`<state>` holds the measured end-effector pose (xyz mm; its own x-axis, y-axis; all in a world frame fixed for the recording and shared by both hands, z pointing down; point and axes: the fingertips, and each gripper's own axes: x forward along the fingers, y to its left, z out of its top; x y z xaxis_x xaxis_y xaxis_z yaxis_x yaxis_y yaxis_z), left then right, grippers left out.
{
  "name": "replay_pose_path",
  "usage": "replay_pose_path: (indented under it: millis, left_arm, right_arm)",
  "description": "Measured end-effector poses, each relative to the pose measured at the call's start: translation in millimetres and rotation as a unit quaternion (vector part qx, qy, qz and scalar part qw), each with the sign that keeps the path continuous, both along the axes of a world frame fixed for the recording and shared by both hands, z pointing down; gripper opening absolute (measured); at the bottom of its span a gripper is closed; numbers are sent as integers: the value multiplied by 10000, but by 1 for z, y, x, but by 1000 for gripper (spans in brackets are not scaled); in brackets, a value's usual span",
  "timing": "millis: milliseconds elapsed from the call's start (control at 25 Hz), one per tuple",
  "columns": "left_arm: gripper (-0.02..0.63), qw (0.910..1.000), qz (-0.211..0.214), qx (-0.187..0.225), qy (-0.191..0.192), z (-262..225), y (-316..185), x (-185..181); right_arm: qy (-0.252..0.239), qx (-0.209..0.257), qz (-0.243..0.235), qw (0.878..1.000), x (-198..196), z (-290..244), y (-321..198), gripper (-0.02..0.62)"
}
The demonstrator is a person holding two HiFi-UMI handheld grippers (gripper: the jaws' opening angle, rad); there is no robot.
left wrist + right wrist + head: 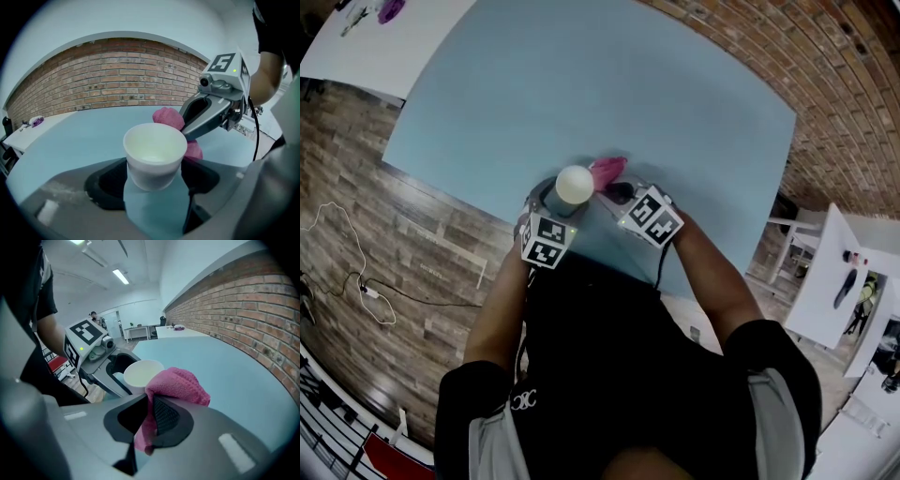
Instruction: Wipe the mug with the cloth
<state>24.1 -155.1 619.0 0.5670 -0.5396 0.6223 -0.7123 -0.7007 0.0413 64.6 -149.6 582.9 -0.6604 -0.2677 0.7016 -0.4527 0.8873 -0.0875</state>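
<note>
A white mug (575, 185) (154, 154) stands upright near the front edge of the light blue table (581, 94). My left gripper (565, 197) (155, 183) has its jaws spread wide on either side of the mug's lower half, and the pads are not pressing on it. My right gripper (614, 187) (150, 414) is shut on a pink cloth (178, 385) (607, 169). The bunched cloth (168, 117) lies against the mug's far right side. From the right gripper view the mug (140, 373) sits just behind the cloth, inside the left gripper (117, 377).
A brick wall (117, 75) runs along the table's far side. A white table (375, 37) with small things on it stands at the upper left, and white furniture (834, 272) at the right. A cable (356, 281) lies on the wooden floor.
</note>
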Motion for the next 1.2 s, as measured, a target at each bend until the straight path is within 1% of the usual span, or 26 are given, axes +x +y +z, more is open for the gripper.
replay_pose_path:
  millis: [200, 320, 480, 560, 640, 760, 960, 1200]
  left_arm:
    - [381, 9979, 632, -91, -98, 3, 4, -1]
    - [380, 9962, 861, -70, -147, 2, 3, -1]
    - [380, 9957, 917, -55, -126, 1, 4, -3]
    - [380, 9958, 906, -46, -115, 2, 3, -4]
    - [380, 9957, 915, -35, -125, 3, 3, -5]
    - [380, 9950, 986, -43, -179, 4, 2, -4]
    - [380, 9939, 1064, -93, -264, 5, 2, -3]
    - [379, 9937, 1072, -103, -310, 5, 1, -4]
  right_arm:
    - [400, -76, -347, 9986, 0, 15, 1, 35]
    - [658, -28, -601, 9960, 0, 31, -3, 35]
    - [834, -193, -682, 9940, -4, 51, -9, 35]
    - [857, -349, -574, 9941, -5, 54, -11, 35]
    - [869, -389, -491, 9942, -5, 55, -11, 35]
    - [920, -284, -453, 9943, -3, 51, -10, 35]
    - [722, -65, -335, 9968, -2, 22, -5, 35]
    - [616, 155, -265, 9976, -3, -10, -6, 35]
